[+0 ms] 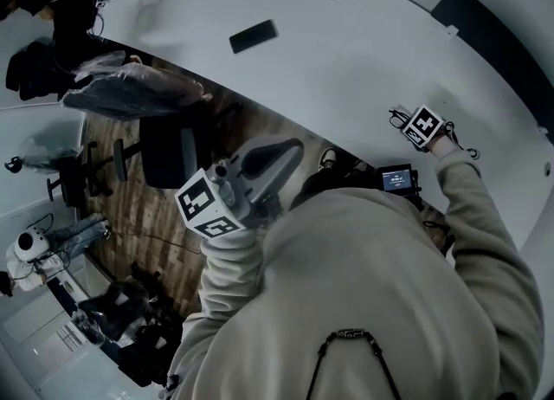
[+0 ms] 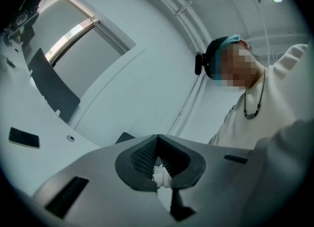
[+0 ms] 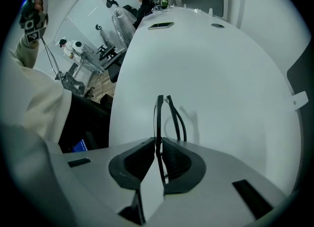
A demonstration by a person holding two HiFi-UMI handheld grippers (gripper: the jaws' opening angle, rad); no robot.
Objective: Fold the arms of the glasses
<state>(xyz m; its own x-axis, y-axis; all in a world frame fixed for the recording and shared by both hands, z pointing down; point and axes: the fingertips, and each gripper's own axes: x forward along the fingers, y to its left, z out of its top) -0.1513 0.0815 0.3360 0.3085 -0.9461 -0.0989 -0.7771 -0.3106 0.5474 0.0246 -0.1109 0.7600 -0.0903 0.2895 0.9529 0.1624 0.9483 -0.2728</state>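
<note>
Between the right gripper's (image 3: 158, 146) pads, the glasses' (image 3: 158, 118) dark front is pinched edge-on, with both arms lying close alongside it, low over the white table (image 3: 235, 73). A black phone (image 3: 161, 25) lies far off at 12 o'clock on the same table. At 8 o'clock in the head view, the left gripper (image 1: 286, 151) is held clear of the table, its jaws pressed together on nothing.

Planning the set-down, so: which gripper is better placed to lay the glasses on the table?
Right. The right gripper grips the glasses by the frame, over the white table. The left gripper is shut and held off past the table's edge.
</note>
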